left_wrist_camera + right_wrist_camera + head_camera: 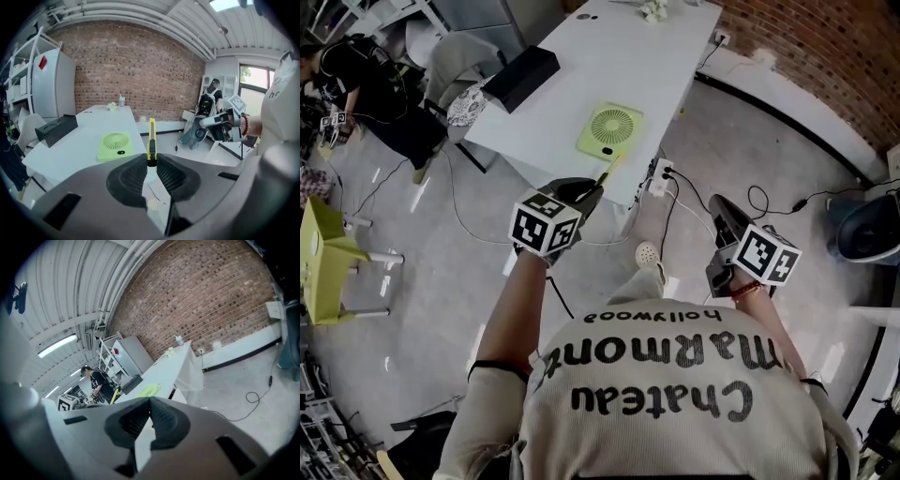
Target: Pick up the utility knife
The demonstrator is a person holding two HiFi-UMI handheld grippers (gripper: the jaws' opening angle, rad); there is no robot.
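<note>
We hold the yellow utility knife [151,140] clamped at its black end between the pads of our left gripper [151,161]; its body sticks out ahead of the jaws, in the air just off the near edge of the white table [609,56]; on that table the flat green fan [609,131] lies nearest the knife, and a black box [521,78] lies further along; our right gripper [149,401] hangs well apart over the grey floor [441,272], its jaws together at the tips with nothing between them; a red brick wall [126,65] stands beyond the table.
</note>
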